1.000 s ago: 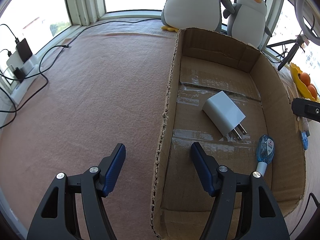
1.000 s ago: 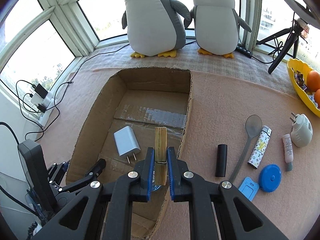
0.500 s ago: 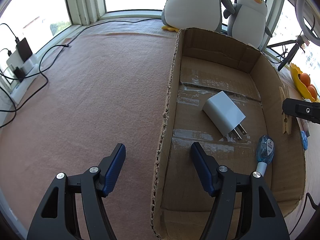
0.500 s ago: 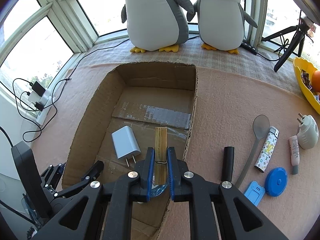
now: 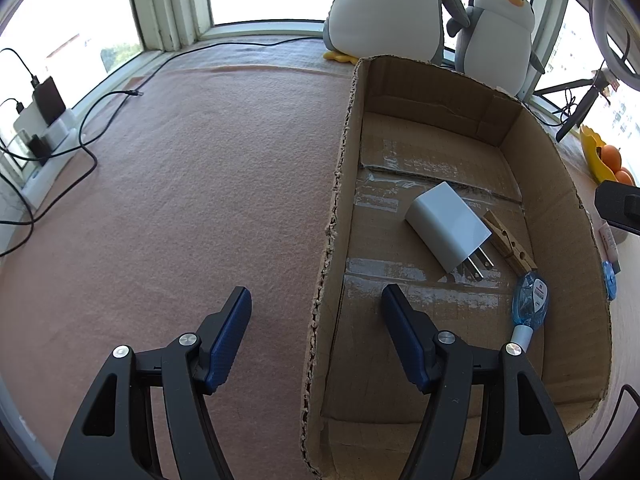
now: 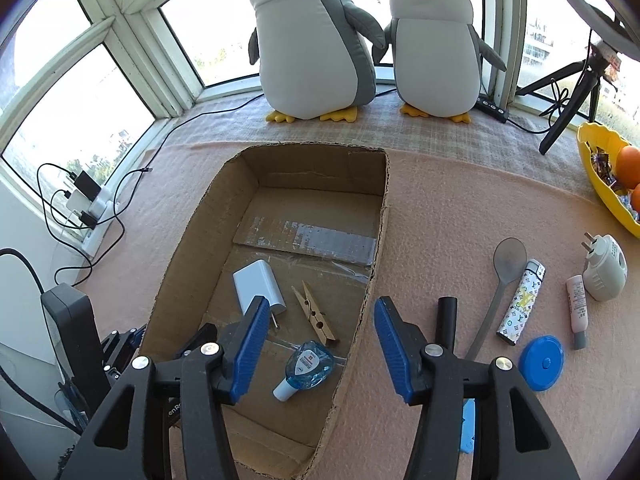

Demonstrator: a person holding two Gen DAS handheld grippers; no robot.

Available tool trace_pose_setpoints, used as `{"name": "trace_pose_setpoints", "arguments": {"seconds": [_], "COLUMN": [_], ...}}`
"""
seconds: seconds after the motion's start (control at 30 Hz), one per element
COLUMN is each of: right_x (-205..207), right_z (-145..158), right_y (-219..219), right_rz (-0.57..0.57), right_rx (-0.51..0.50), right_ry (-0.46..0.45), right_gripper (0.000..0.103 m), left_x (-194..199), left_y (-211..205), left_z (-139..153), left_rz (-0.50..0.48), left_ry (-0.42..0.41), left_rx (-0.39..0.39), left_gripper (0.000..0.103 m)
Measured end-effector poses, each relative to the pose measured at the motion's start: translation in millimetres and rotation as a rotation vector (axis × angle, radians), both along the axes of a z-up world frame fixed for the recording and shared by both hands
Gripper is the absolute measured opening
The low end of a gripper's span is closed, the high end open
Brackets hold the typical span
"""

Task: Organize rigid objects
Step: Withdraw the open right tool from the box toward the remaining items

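An open cardboard box (image 5: pixel 560 208) (image 6: pixel 192 240) lies on the pink cloth. Inside it rest a white charger plug (image 5: pixel 444 228) (image 6: pixel 256 284), a wooden clothespin (image 5: pixel 508 244) (image 6: pixel 314 314) beside the plug, and a blue dispenser (image 5: pixel 530 304) (image 6: pixel 308 368). My right gripper (image 6: pixel 322 302) hovers over the box's right wall; its jaws are opening and nothing is between them. My left gripper (image 5: pixel 315 291) stands open astride the box's left wall, its pads clear of the cardboard.
Right of the box lie a black cylinder (image 6: pixel 447 320), grey spoon (image 6: pixel 508 258), patterned lighter (image 6: pixel 522 302), blue disc (image 6: pixel 541 362), pink tube (image 6: pixel 576 308) and white plug-in device (image 6: pixel 604 268). A yellow fruit bowl (image 6: pixel 592 176), two plush penguins (image 6: pixel 316 40), a tripod and cables ring the cloth.
The right gripper's jaws have spread apart and let go of the clothespin, which now lies on the box floor beside the charger. The left gripper has not moved.
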State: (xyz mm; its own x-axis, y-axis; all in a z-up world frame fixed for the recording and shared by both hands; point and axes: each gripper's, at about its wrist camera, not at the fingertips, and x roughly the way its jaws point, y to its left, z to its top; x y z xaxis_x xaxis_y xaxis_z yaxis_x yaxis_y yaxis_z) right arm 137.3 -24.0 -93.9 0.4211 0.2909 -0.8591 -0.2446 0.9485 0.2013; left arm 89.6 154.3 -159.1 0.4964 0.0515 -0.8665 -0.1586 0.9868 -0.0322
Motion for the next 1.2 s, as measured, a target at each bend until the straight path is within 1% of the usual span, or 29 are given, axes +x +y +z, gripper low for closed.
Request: {"name": "trace_pose_setpoints", "arguments": {"seconds": [0.17,0.5,0.8,0.87,1.03,1.2], "right_x": [-8,-19,-15,-11,-4,-2], "right_z": [4,4,-15,-22,-40,-51], "right_y": [-24,-94,-148,-157,-173,-174], "right_rz": [-0.034,-0.148,-0.242,-0.265,-0.304,-0.309], "right_rx": [-0.005,-0.078,-0.143,-0.135,-0.070,-0.074], "right_ry": [0.000,-0.002,0.063,0.093,0.180,0.206], "right_gripper": [0.050,0.050,0.050,0.050,0.050,0.050], "left_x": [0,0,0,0,0,0], "left_y": [0,0,-1,-1,-1,-1], "left_z": [0,0,0,0,0,0], "left_rz": [0.000,0.001,0.001,0.001,0.002,0.004], "left_ry": [0.000,0.000,0.000,0.000,0.000,-0.001], "left_rx": [0.001,0.001,0.001,0.001,0.001,0.000], "left_gripper": [0.069,0.069,0.069,0.069,0.069,0.069]}}
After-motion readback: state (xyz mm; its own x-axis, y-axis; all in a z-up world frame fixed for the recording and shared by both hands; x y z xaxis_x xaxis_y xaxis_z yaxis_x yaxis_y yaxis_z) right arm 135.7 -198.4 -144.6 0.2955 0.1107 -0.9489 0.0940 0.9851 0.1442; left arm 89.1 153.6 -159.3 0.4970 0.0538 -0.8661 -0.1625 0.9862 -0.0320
